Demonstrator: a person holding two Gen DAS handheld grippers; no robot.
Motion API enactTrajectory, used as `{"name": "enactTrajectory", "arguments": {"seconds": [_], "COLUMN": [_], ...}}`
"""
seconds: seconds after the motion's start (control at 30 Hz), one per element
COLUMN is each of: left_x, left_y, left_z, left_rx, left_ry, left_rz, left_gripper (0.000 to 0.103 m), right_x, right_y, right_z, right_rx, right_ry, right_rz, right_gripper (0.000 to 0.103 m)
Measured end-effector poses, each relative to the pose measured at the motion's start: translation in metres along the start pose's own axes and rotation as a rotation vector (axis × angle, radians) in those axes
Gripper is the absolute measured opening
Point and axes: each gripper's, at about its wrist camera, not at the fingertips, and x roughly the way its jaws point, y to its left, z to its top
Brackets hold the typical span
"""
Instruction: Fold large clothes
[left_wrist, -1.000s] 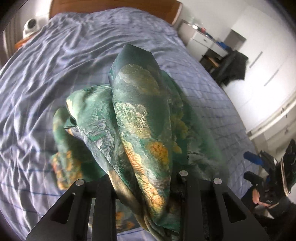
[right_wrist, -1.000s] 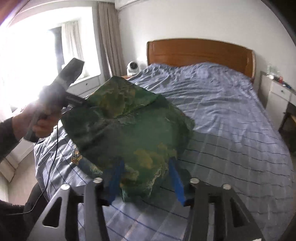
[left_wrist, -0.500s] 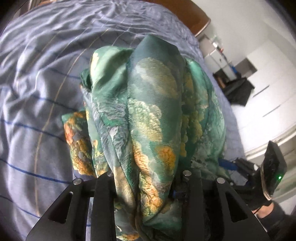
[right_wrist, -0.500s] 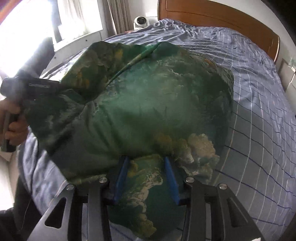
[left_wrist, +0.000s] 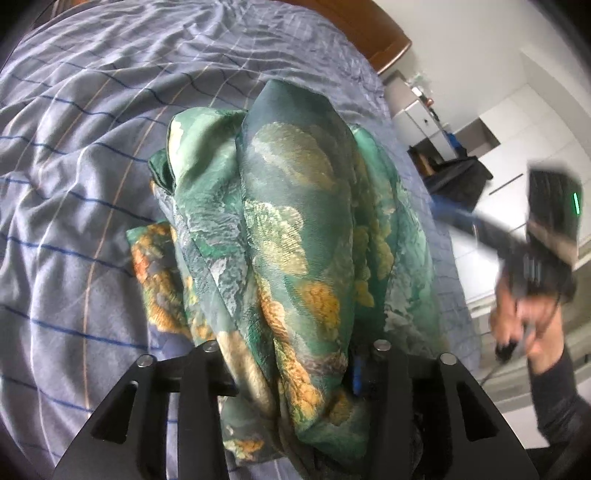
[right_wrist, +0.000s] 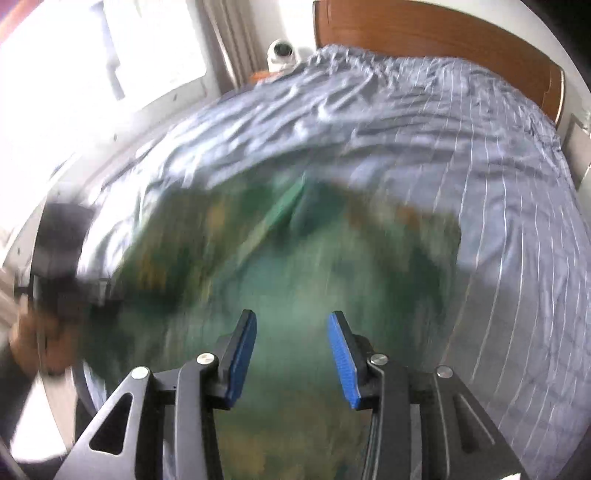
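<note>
Green floral garment (left_wrist: 295, 236) lies bunched on the blue checked bedspread (left_wrist: 81, 155), near the bed's right edge, well short of the wooden headboard (right_wrist: 424, 33). My left gripper (left_wrist: 291, 369): jaws have just been opening, a thick fold of cloth draped between them; whether the pads press it I cannot tell. My right gripper (right_wrist: 291, 354): blue pads (right_wrist: 343, 358) parted, nothing between, above the blurred garment.
</note>
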Motion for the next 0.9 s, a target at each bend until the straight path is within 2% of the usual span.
{"name": "enactTrajectory", "arguments": {"seconds": [0.1, 0.17, 0.23, 0.27, 0.3, 0.37, 0.53, 0.67, 0.77, 0.9], "left_x": [-0.001, -0.002, -0.006, -0.007, -0.006, 0.0, 0.011, 0.014, 0.014, 0.015], "left_y": [0.003, 0.006, 0.012, 0.014, 0.016, 0.017, 0.013, 0.027, 0.029, 0.029], "left_z": [-0.003, -0.002, -0.003, 0.0, 0.003, 0.006, 0.01, 0.013, 0.009, 0.008], "left_rx": [0.008, 0.004, -0.001, 0.0, 0.003, 0.009, 0.069, 0.048, 0.048, 0.044], "left_ry": [-0.003, -0.006, -0.022, -0.033, -0.033, -0.025, -0.025, -0.015, -0.018, -0.021], "left_rz": [0.007, 0.01, 0.041, 0.08, 0.096, 0.092, 0.129, 0.096, 0.09, 0.091], "left_gripper": [0.049, 0.051, 0.056, 0.061, 0.062, 0.057, 0.057, 0.058, 0.059, 0.061], "right_x": [0.029, 0.062, 0.091, 0.111, 0.124, 0.131, 0.092, 0.029, -0.018, -0.055], "right_y": [-0.003, -0.003, 0.002, 0.001, -0.003, -0.002, -0.003, -0.002, 0.006, 0.011], "right_z": [0.043, 0.058, 0.057, 0.055, 0.052, 0.046, 0.033, 0.0, -0.046, -0.106], "right_rx": [0.03, 0.031, 0.035, 0.039, 0.044, 0.063, 0.058, -0.001, -0.09, -0.054], "right_ry": [-0.002, 0.047, 0.127, 0.177, 0.197, 0.175, 0.068, -0.039, -0.084, -0.111], "right_rz": [0.032, 0.023, 0.011, -0.004, -0.017, -0.024, -0.028, -0.021, -0.06, -0.033], "right_gripper": [0.042, 0.042, 0.042, 0.042, 0.042, 0.042, 0.042, 0.042, 0.042, 0.042]}}
